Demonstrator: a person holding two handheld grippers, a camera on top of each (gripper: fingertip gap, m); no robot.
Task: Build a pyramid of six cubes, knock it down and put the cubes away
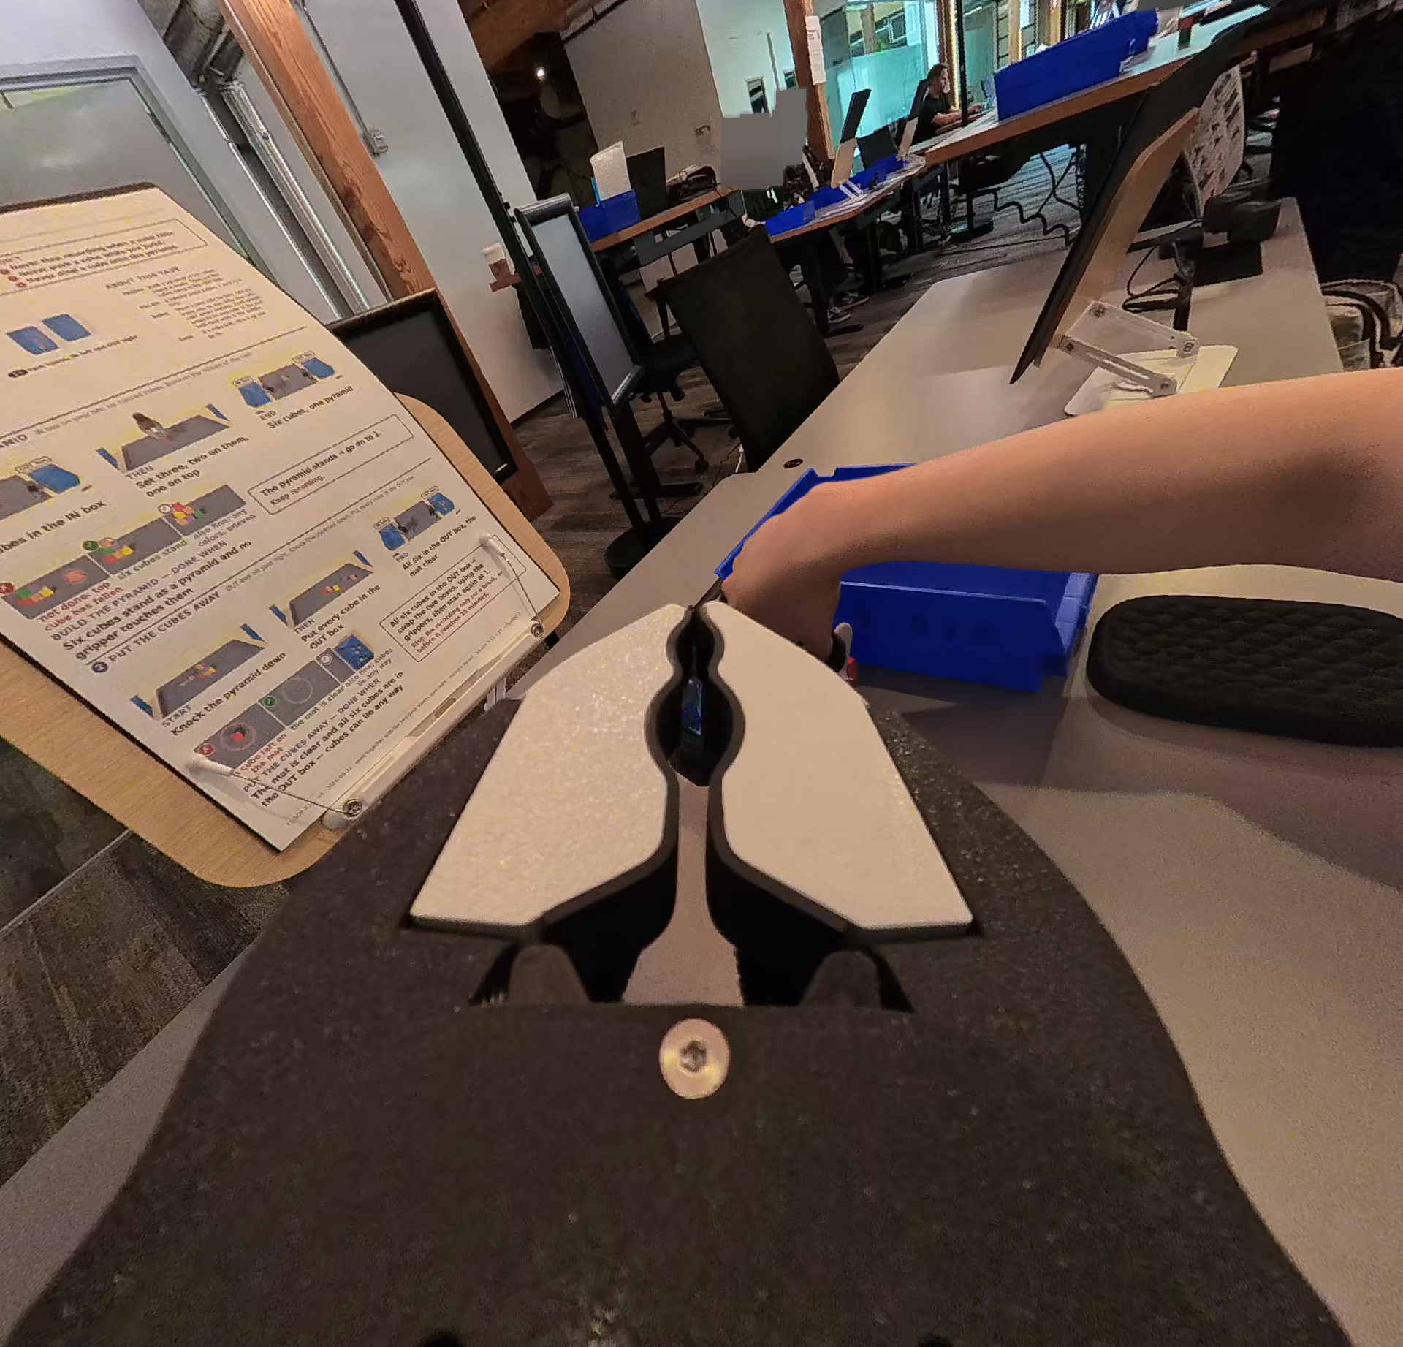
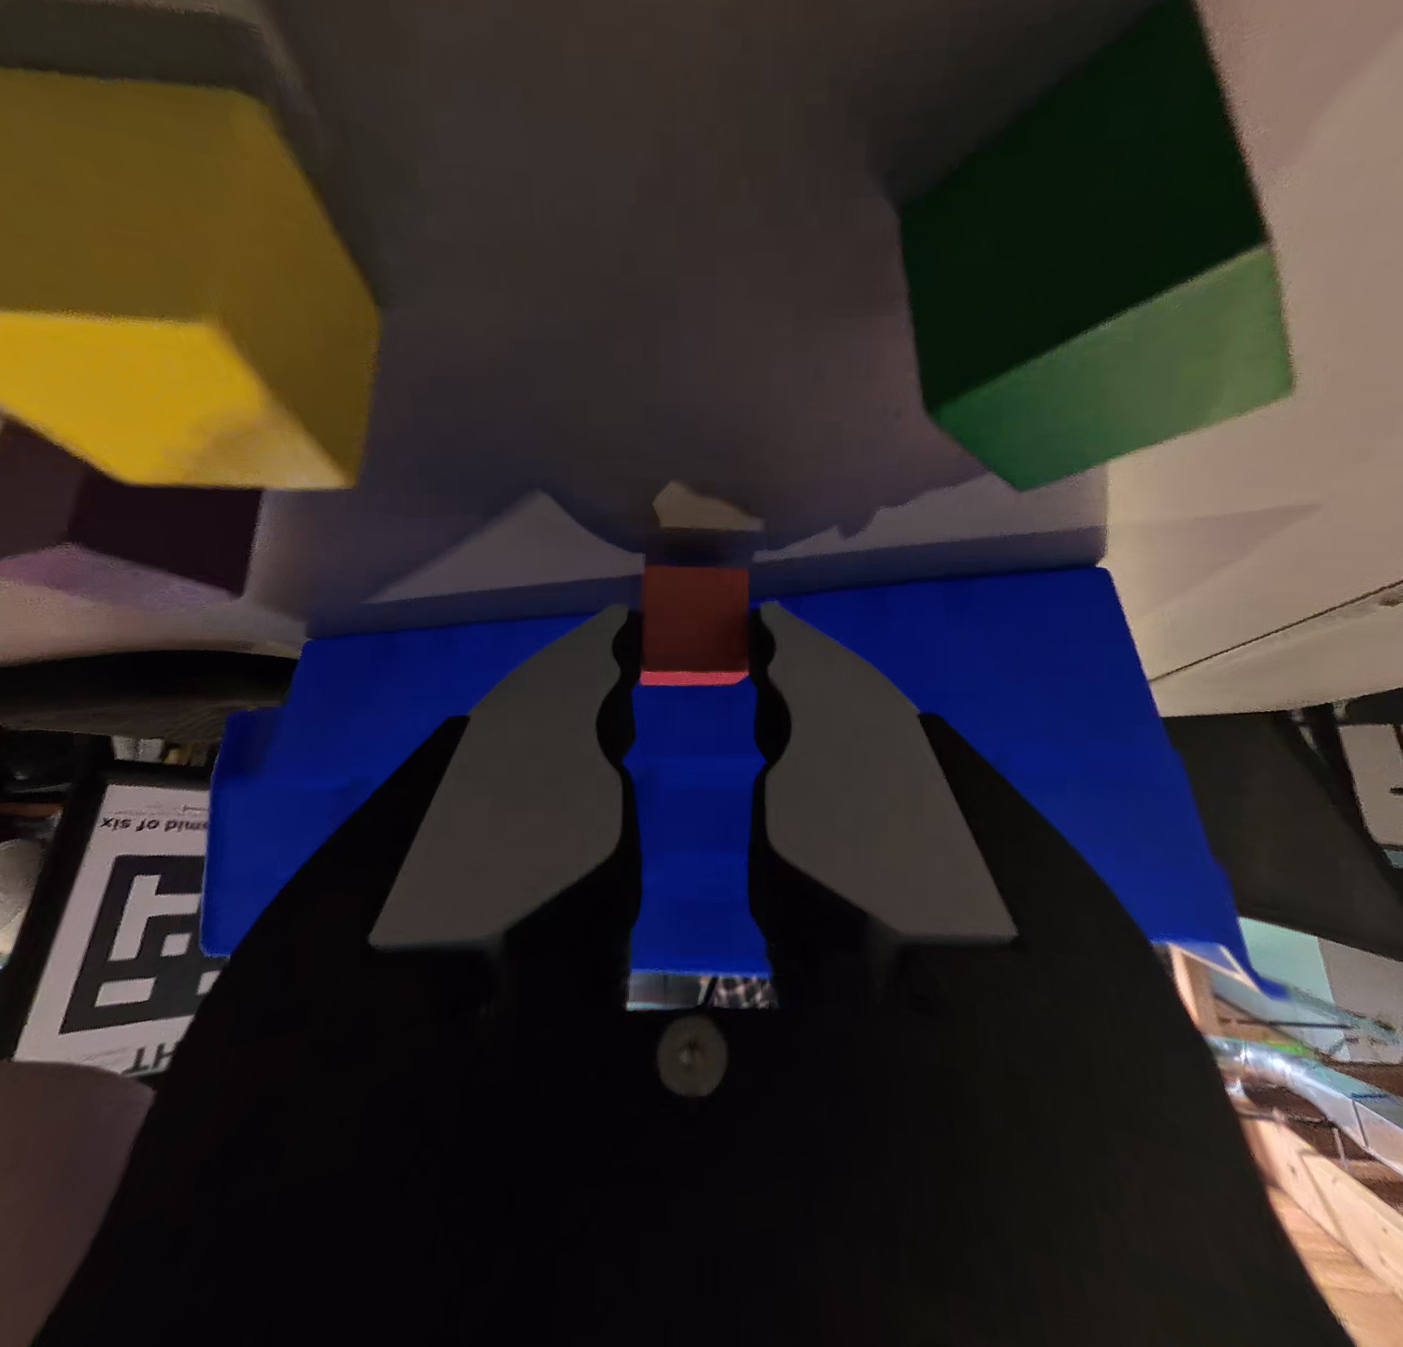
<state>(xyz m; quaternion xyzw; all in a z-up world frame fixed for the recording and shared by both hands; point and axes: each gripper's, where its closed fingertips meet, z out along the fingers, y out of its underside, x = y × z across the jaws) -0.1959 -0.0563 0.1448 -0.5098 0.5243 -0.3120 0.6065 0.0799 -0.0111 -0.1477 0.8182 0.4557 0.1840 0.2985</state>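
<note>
Right tool (image 2: 695,612) around matte red cube (image 2: 695,627)

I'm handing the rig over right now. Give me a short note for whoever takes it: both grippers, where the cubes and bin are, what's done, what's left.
Left gripper: shut, empty, idle over the table.
Right gripper: shut on a red cube, held at the blue bin.
Cubes: a yellow cube and a green cube lie loose close to the right wrist camera, a purple cube just under the yellow one. The other cubes are out of view.
Done: no pyramid shows, and which stage the job is at cannot be told.
Left: whether the red cube is going in or coming out is unclear; check before acting.
</note>
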